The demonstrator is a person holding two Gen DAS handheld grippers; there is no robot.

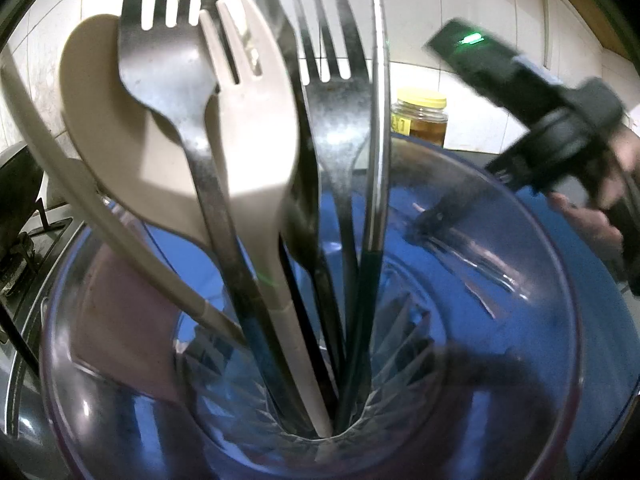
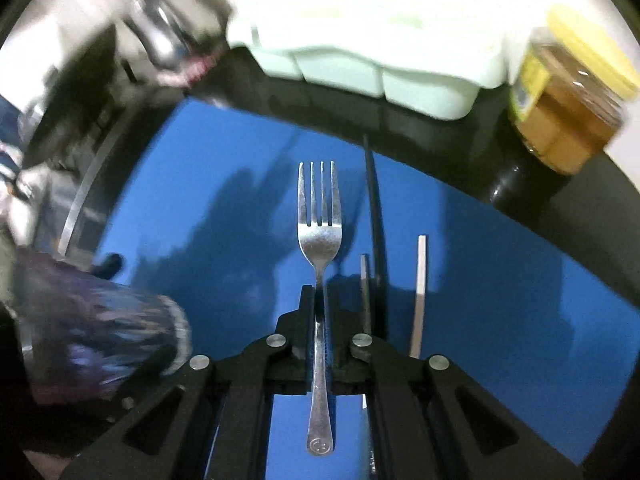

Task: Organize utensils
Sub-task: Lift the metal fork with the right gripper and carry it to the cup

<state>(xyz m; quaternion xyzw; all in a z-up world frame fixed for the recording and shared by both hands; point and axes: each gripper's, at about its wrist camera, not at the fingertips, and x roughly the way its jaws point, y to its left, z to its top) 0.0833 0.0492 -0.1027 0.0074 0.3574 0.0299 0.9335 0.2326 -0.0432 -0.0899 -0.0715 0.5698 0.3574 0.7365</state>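
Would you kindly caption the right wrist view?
Right gripper shut on a steel fork over the blue mat.

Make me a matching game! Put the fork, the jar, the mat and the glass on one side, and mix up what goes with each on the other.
Things:
1. fork
2. jar
3. mat
4. glass

Clues:
A. blue
B. full of cutlery
C. pinched in the right gripper
D. yellow lid

Pairs: 1-C, 2-D, 3-A, 4-B
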